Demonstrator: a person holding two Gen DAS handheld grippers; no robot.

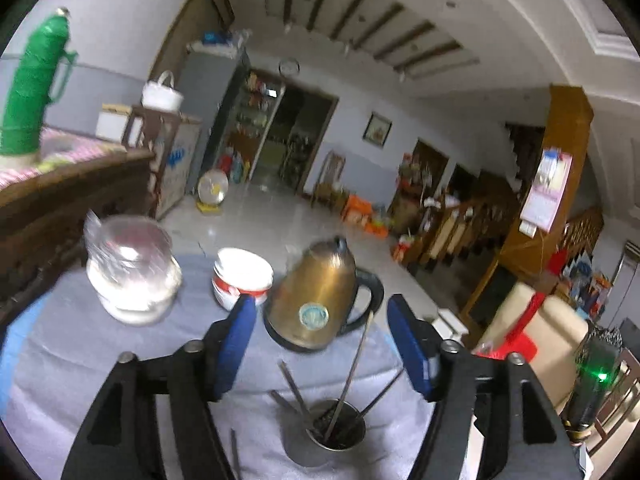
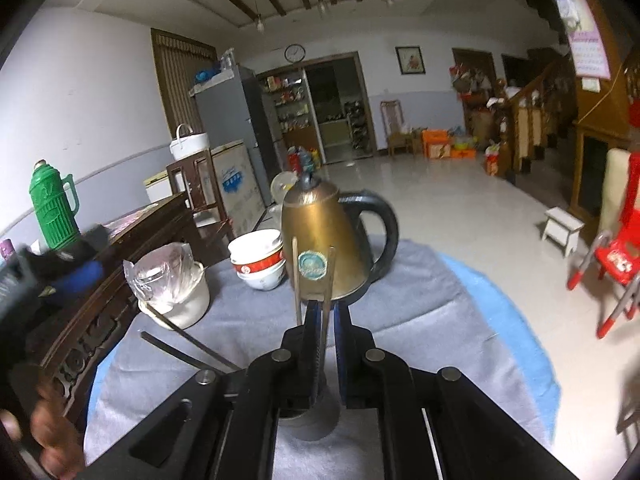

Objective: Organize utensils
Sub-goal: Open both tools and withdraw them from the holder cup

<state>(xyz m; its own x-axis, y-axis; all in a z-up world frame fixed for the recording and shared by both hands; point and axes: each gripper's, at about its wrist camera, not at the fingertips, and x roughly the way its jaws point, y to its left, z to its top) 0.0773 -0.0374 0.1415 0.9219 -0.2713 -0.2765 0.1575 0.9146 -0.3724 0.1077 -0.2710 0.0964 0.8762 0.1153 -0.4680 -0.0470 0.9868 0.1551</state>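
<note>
Fingers on our left gripper [image 1: 322,344] stand wide and empty above the metal cup [image 1: 335,434] of chopsticks on the table [image 1: 100,360]; our right gripper [image 2: 325,322] seems to pinch one chopstick [image 2: 327,300], which goes into that cup next

Metal cup [image 2: 310,424] mostly behind right claw [image 2: 326,312]

Dim, cool indoor light; strong fisheye bending with black corners; left view smeared by motion blur.
</note>
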